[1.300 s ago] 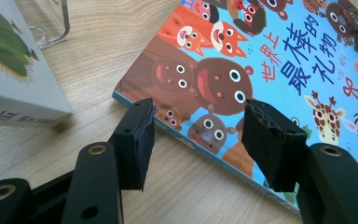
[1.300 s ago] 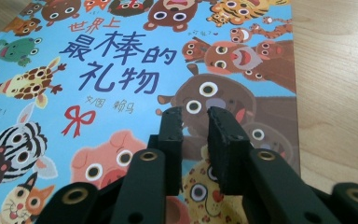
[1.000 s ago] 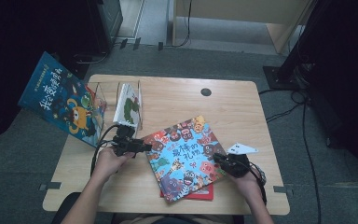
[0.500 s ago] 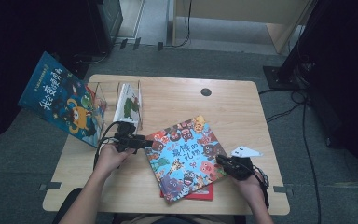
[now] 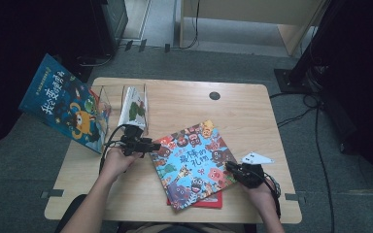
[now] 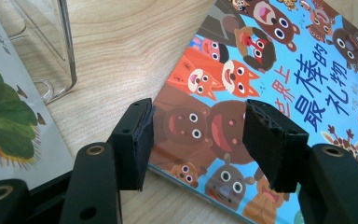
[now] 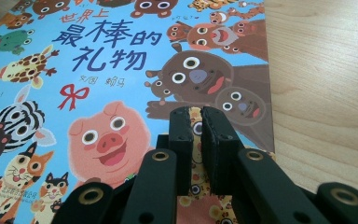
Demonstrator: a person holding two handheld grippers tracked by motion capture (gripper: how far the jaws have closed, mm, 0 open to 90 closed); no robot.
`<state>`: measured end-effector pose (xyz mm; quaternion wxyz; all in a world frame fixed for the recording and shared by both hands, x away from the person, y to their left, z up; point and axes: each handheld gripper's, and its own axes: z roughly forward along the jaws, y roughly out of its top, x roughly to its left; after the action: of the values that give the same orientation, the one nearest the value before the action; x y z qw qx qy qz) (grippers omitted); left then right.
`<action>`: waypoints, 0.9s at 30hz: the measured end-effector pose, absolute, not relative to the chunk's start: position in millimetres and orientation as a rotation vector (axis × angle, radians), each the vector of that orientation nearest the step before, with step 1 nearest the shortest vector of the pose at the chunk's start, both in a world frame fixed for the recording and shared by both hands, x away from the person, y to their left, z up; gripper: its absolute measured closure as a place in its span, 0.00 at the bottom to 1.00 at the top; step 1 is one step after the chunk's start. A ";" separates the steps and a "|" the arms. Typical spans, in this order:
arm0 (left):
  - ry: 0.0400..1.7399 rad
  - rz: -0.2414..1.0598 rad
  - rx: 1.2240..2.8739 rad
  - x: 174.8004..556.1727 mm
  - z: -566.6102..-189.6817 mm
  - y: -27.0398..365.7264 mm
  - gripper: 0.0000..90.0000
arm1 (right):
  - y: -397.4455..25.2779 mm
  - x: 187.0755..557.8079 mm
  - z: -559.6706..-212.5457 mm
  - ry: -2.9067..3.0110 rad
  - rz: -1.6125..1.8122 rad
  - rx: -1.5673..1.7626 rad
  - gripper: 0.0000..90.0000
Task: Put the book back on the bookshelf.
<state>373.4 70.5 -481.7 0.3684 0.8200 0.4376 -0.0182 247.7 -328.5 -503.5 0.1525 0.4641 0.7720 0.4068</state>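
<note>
Claw work from the high view first: the left claw sits at the near-left corner of the blue animal picture book, while the right claw rests at the book's right edge, a grey three-cornered plate on top of it. That book lies tilted on the wooden surface, on top of a red book whose edge peeks out beneath its near side. A clear plastic book stand stands at the surface's left part, with a white leaf-patterned book leaning in it and a large dark-blue monster book propped off the left edge. Seen through the left gripper view, the left claw is spread wide, its two black jaws either side of the book's corner and gripping nothing; the left jaw hangs over bare wood just beside the cover's edge, the right jaw over the cover. The white leaf-patterned book and the clear stand show at the left. Through the right gripper view, the right claw is closed, the pads pressed almost together with only a thin slit between them, hovering over the blue cover near its right edge; whether it pinches the cover's edge cannot be told.
</note>
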 end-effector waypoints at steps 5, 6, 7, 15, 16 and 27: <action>1.102 -0.026 2.136 375.7 -480.6 61.5 0.48 | -328.3 247.7 -503.7 2.211 1.167 1.327 0.92; 1.104 -0.023 2.140 377.1 -480.4 59.7 0.48 | -328.1 247.5 -503.7 2.211 1.167 1.329 0.92; 1.105 -0.023 2.141 378.1 -480.2 59.0 0.48 | -328.1 247.5 -503.7 2.211 1.167 1.329 0.92; 1.111 0.004 2.146 382.7 -480.3 57.4 0.48 | -327.6 248.3 -504.2 2.206 1.165 1.319 0.92; 1.112 0.005 2.149 383.5 -480.5 57.9 0.48 | -327.4 248.3 -504.6 2.204 1.166 1.315 0.92; 1.130 -0.025 2.176 386.6 -483.0 59.0 0.47 | -328.3 249.5 -505.1 2.201 1.180 1.325 0.92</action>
<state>386.6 59.0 -483.0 0.3378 0.8353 0.4337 -0.0097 249.5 -328.3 -505.1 0.1566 0.4630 0.7688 0.4124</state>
